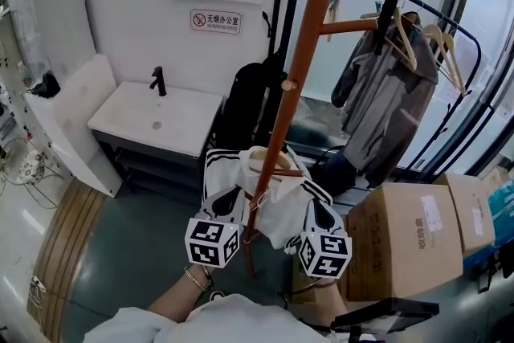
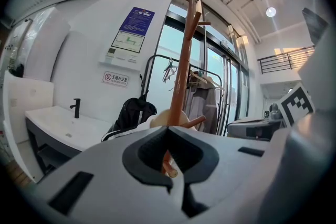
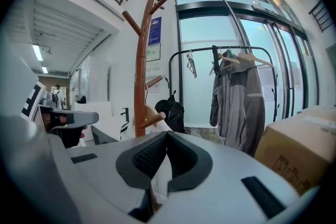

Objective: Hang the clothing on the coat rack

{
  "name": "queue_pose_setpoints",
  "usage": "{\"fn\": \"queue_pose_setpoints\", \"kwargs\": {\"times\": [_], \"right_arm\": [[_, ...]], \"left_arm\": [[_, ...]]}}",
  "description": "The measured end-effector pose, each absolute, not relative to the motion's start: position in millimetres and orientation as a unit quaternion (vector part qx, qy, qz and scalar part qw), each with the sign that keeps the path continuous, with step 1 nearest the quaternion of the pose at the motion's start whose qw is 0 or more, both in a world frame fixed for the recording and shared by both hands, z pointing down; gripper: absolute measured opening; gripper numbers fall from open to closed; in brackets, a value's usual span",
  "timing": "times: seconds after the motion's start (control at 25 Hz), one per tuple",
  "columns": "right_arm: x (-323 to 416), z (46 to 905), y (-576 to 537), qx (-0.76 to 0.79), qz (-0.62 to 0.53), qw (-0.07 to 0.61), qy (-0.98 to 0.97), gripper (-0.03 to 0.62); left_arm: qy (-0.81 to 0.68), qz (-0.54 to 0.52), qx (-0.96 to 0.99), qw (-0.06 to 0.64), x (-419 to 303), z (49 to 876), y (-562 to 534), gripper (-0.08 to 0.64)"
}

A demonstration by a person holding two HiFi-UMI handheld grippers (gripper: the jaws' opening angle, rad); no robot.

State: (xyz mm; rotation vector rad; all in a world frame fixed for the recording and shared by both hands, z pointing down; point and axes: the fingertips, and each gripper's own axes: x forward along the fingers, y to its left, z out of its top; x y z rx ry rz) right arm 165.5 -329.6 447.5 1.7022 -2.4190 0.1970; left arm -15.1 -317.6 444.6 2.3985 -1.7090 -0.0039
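A white-walled room with glass doors lies behind. The white garment with black stripes sits on a pale wooden hanger, held in the air right against the reddish-brown wooden coat rack, level with its low pegs. The right tongs pinch white cloth at one shoulder. The left tongs are pressed together at the other (seemingly on cloth too). The step in hand looks like bringing the garment to a peg. Next, the hanger's hook needs lifting over a peg before either pinch lets go. Further off stand a white sink surface, a grey jacket on a rail and a brown cardboard box.
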Motion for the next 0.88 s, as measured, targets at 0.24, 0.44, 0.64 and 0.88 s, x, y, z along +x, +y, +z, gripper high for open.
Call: {"fn": "queue_pose_setpoints", "kwargs": {"times": [0.24,0.44,0.64,0.88], "right_arm": [[163.9,449.8,-327.0,0.565,0.062,0.099,-0.816,0.023],[163.7,447.8,-325.0,0.565,0.053,0.103,-0.817,0.023],[164.5,448.1,-322.5,0.568,0.047,0.105,-0.815,0.022],[164.5,449.7,-321.9,0.568,0.044,0.111,-0.814,0.022]], "left_arm": [[-0.579,0.003,0.809,0.098,-12.4,445.5,-314.0,0.008],[-0.585,0.001,0.805,0.099,-15.4,446.0,-312.8,0.008],[-0.584,0.002,0.805,0.102,-15.8,448.7,-313.0,0.008],[-0.581,0.005,0.807,0.104,-12.5,450.3,-314.6,0.008]]}}
